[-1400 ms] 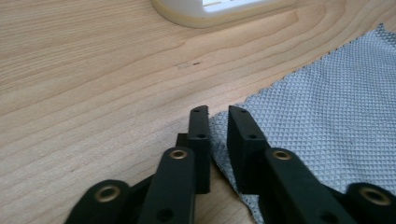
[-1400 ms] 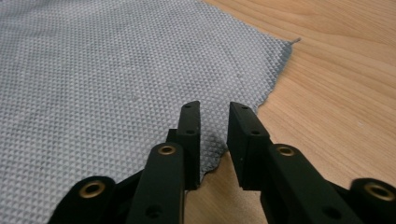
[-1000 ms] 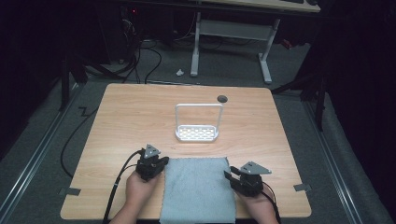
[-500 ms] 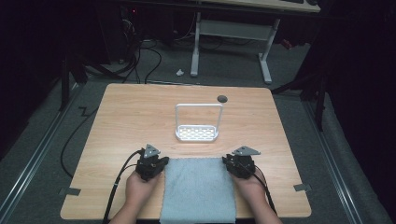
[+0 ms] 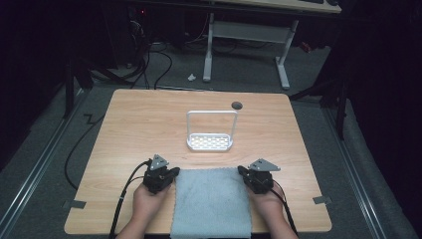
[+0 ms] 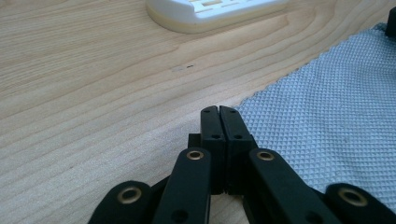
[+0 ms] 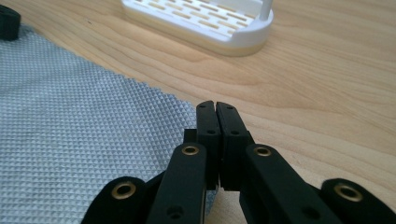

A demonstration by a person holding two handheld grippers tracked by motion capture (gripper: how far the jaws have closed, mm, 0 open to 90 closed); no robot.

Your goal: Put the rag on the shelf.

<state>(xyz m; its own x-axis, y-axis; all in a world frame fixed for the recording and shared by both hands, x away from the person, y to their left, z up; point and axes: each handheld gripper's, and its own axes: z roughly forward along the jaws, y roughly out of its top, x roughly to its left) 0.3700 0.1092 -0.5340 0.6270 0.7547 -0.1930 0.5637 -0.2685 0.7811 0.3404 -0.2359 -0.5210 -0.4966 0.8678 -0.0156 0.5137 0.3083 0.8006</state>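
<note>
Grey waffle-textured cloth (image 5: 211, 201) lies flat at the table's (image 5: 129, 129) near edge; left hand-held gripper (image 6: 219, 112) and right hand-held gripper (image 7: 215, 108), right jaws just closing, pinch its far corners.

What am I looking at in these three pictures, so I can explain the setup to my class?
There is no robot here. A person sits at a wooden table and holds a hand-operated gripper, a tool with two black jaws, in each hand.

The wide picture comes from a camera above the person, looking forward and down. The two close-ups come from small cameras mounted on the grippers, each looking along its own jaws.

On the table lie a grey textured cloth and, farther back, a white slotted rack with a tall hoop handle.

The left gripper is shut at the cloth's far left corner. The right gripper has just been closing and is now shut at the far right corner. No cloth shows between either pair of jaws, so I cannot tell whether a thin corner is pinched.
</note>
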